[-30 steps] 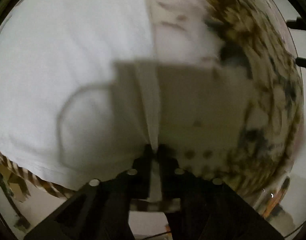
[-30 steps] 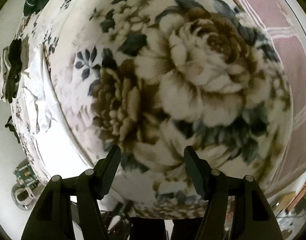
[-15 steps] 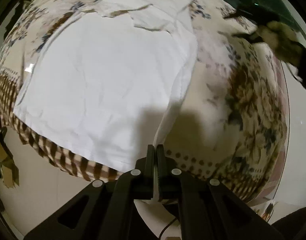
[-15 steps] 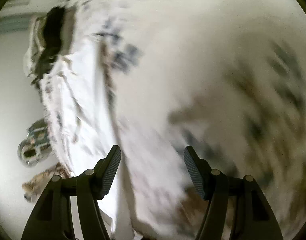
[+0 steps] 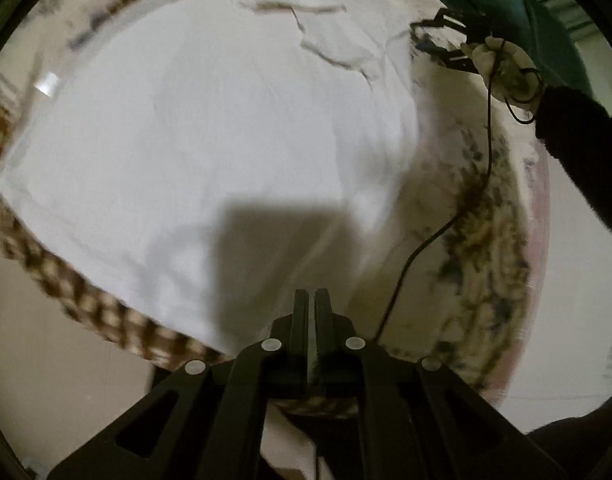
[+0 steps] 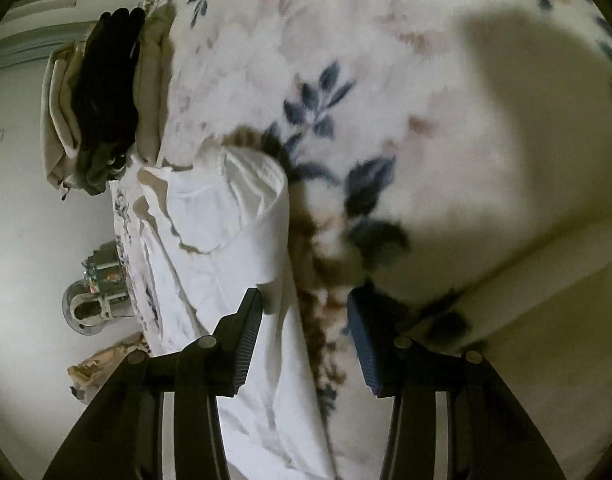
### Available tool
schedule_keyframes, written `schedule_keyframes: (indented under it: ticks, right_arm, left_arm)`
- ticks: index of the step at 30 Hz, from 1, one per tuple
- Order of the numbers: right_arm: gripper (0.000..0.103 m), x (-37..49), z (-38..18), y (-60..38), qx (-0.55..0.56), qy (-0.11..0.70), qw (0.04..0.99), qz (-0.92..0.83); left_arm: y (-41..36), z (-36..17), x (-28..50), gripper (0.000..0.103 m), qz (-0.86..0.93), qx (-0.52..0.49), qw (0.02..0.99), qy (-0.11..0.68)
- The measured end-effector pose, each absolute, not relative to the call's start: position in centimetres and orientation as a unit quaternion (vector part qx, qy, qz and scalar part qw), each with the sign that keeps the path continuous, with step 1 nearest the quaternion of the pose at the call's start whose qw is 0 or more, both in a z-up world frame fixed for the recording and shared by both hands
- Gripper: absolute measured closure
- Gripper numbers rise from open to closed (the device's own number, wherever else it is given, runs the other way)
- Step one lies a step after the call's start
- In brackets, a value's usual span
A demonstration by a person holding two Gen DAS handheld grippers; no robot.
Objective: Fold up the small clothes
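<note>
A white T-shirt (image 5: 209, 136) lies spread on a floral blanket (image 5: 486, 240). My left gripper (image 5: 316, 296) is shut on the shirt's near right hem corner and holds it lifted off the bed. In the left wrist view my right gripper (image 5: 438, 36) hovers open at the shirt's far right sleeve. In the right wrist view the right gripper (image 6: 303, 312) is open and empty, its jaws astride the shirt's side edge (image 6: 241, 232), just below the sleeve.
A stack of folded clothes (image 6: 101, 100), beige and black, sits at the bed's far corner. A dark green garment (image 5: 506, 4) lies beyond the shirt. A cable (image 5: 446, 232) trails across the blanket. A checked blanket border (image 5: 85, 292) hangs over the bed's edge.
My left gripper has lifted and drawn back with the hem, so more of the shirt shows. My right gripper has swung from the bare blanket over to the shirt's sleeve side, still open.
</note>
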State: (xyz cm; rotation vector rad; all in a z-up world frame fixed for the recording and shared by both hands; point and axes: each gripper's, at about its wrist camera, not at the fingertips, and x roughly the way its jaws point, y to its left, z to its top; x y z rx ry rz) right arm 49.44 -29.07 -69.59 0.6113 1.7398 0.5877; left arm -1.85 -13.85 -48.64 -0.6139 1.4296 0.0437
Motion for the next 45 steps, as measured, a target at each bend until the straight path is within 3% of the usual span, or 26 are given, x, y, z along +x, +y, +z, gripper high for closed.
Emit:
schedule_keyframes:
  ticks: [3,7,9,15,16,18,21,30,33,35,37,45]
  right_arm:
    - [0.050,47.2,-68.4,-30.3,0.253,0.758,0.539,0.266]
    - [0.044,42.9,-65.9,-33.8,0.196,0.787,0.521,0.266]
    - [0.044,41.2,-65.1,-35.4,0.174,0.797,0.516,0.262]
    - [0.044,39.0,-65.7,-39.1,0.162,0.805,0.518,0.239]
    - [0.044,38.7,-66.1,-39.4,0.165,0.804,0.518,0.239]
    - [0.044,39.1,-66.7,-38.7,0.166,0.803,0.520,0.241]
    - [0.044,39.5,-67.3,-37.1,0.169,0.798,0.521,0.252]
    - [0.044,41.7,-66.8,-34.0,0.180,0.782,0.525,0.283]
    - [0.044,42.2,-66.8,-33.2,0.180,0.781,0.528,0.281]
    - [0.044,42.3,-66.8,-33.1,0.188,0.779,0.528,0.282]
    - [0.044,42.1,-66.9,-33.1,0.194,0.778,0.527,0.282]
    - [0.044,40.8,-68.1,-33.6,0.186,0.790,0.516,0.276]
  left_arm:
    - [-13.5,-50.2,-1.5,0.093,0.015,-0.292,0.700,0.652]
    - [-13.3,-52.1,-1.5,0.058,-0.001,-0.315,0.693,0.648]
    - [-13.8,-53.1,-1.3,0.052,-0.014,-0.313,0.690,0.652]
    - [-17.4,-57.5,-0.3,0.055,-0.019,-0.259,0.675,0.691]
    - [-17.6,-57.4,-0.5,0.076,-0.005,-0.248,0.688,0.682]
    - [-17.5,-56.9,-0.8,0.100,0.025,-0.235,0.699,0.674]
    - [-17.2,-55.2,-1.6,0.102,0.036,-0.240,0.719,0.651]
    - [-15.2,-50.6,-3.6,0.103,0.026,-0.274,0.745,0.607]
    - [-14.6,-52.6,-3.2,0.100,0.016,-0.312,0.713,0.628]
    - [-14.5,-55.1,-2.9,0.094,0.021,-0.326,0.680,0.657]
    - [-14.6,-57.0,-2.5,0.076,0.029,-0.318,0.664,0.676]
    - [-15.2,-57.6,-1.6,0.072,0.027,-0.281,0.671,0.686]
